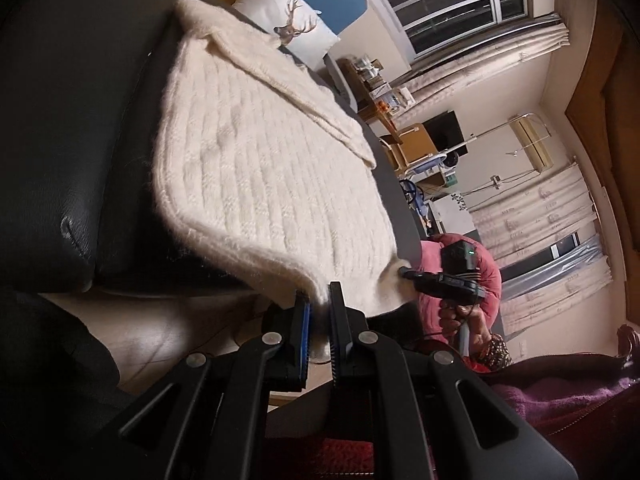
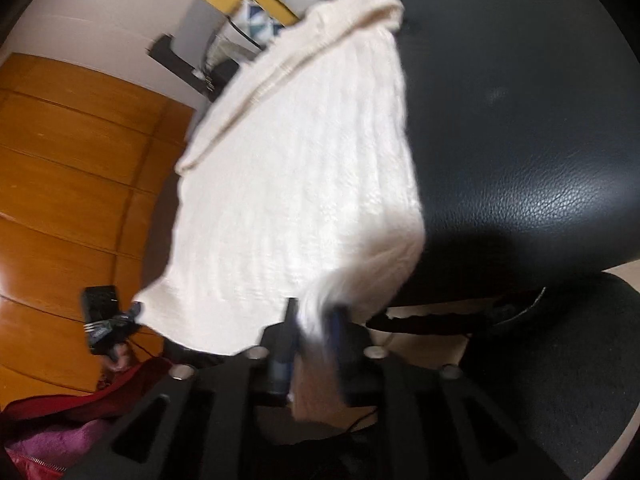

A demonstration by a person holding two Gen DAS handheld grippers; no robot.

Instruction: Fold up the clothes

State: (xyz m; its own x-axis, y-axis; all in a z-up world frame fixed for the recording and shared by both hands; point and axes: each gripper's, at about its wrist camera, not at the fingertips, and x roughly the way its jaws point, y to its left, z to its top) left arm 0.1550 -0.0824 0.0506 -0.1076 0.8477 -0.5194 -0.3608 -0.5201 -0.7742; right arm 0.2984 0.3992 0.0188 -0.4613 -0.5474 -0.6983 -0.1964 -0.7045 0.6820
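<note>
On the black sofa (image 1: 72,128), the cream sweater's (image 1: 260,152) hem is clamped by the left gripper (image 1: 318,312) and gripped by the right gripper (image 2: 316,320). Fold-over step judged underway; next, both corners need carrying toward the collar, kept level.

At the left of the left wrist view we see a black leather sofa (image 1: 76,128); at the top sits a white cushion with a deer print (image 1: 296,28), with blue and yellow upholstery behind it; at the upper right we find a dark window (image 1: 460,0) and pale patterned curtains (image 1: 536,216); near the middle right stands a small black screen (image 1: 446,132) among blurred clutter; in the right wrist view we see orange wooden panels (image 2: 72,168) filling the left side.
</note>
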